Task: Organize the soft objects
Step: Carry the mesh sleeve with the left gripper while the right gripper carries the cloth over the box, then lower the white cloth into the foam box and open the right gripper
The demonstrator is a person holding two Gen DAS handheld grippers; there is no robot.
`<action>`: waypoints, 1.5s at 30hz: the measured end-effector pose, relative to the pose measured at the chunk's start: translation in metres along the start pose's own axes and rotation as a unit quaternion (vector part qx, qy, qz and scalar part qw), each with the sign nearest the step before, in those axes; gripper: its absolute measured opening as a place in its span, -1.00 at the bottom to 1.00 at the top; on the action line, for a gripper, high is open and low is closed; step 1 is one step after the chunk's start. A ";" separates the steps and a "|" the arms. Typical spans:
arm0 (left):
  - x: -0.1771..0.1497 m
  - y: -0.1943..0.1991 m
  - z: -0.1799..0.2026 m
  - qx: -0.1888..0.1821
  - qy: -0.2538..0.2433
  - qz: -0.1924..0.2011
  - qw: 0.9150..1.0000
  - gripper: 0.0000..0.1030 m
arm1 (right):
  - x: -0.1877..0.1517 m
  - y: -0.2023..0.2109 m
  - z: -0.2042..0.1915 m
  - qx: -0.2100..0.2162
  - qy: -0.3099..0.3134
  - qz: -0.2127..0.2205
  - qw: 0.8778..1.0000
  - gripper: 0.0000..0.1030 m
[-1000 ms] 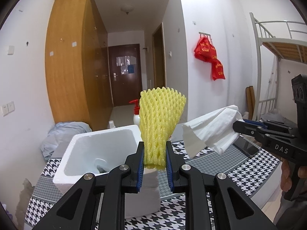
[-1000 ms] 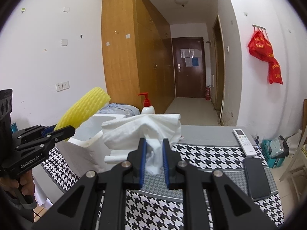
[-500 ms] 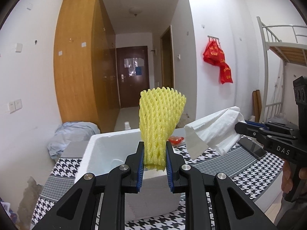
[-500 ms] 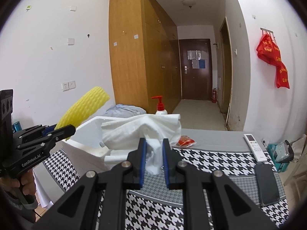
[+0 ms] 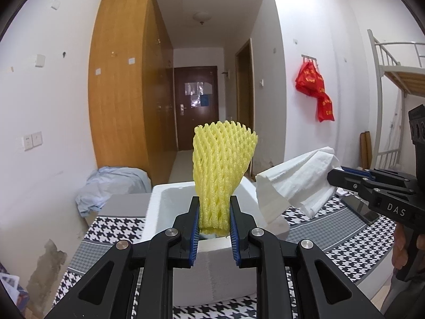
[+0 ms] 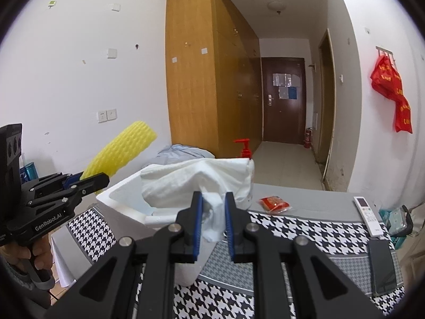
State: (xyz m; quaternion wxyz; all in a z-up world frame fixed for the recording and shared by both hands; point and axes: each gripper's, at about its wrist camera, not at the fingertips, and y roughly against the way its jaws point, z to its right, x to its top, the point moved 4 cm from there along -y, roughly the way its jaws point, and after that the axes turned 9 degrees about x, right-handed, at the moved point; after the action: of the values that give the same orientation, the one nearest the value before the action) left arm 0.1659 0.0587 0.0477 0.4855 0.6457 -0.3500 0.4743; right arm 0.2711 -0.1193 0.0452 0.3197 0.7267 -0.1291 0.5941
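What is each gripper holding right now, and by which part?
The left gripper pinches the yellow foam net at its narrow lower end. The right gripper clamps the white cloth by a bunched lower fold.

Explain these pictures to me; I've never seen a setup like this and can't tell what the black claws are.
No robot here: a person holds a two-finger gripper in each hand, each with a wide-angle camera looking along its fingers. One picture is from the left gripper, shut on a yellow foam net. The other is from the right gripper, shut on a white cloth. Each camera also sees the other gripper at its edge. Ahead is a white foam box on a houndstooth cover, with a remote, a phone and a red packet.
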 end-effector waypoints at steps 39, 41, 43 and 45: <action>-0.010 -0.009 -0.069 0.072 0.034 -0.010 0.997 -0.59 | 0.011 -0.091 -0.056 0.064 0.024 -0.051 0.996 -0.62; -0.010 -0.011 -0.072 0.072 0.036 -0.012 0.997 -0.59 | 0.010 -0.095 -0.056 0.065 0.022 -0.056 0.996 -0.62; -0.012 -0.012 -0.073 0.072 0.037 -0.013 0.997 -0.59 | 0.010 -0.099 -0.057 0.065 0.021 -0.060 0.996 -0.62; -0.013 -0.013 -0.075 0.072 0.037 -0.015 0.997 -0.59 | 0.009 -0.102 -0.056 0.065 0.019 -0.063 0.996 -0.62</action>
State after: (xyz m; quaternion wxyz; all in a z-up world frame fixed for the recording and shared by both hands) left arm 0.1538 0.1342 0.0376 0.4568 0.6663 -0.2873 0.5146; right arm 0.2881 -0.0051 0.0272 0.3106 0.7415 -0.0385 0.5936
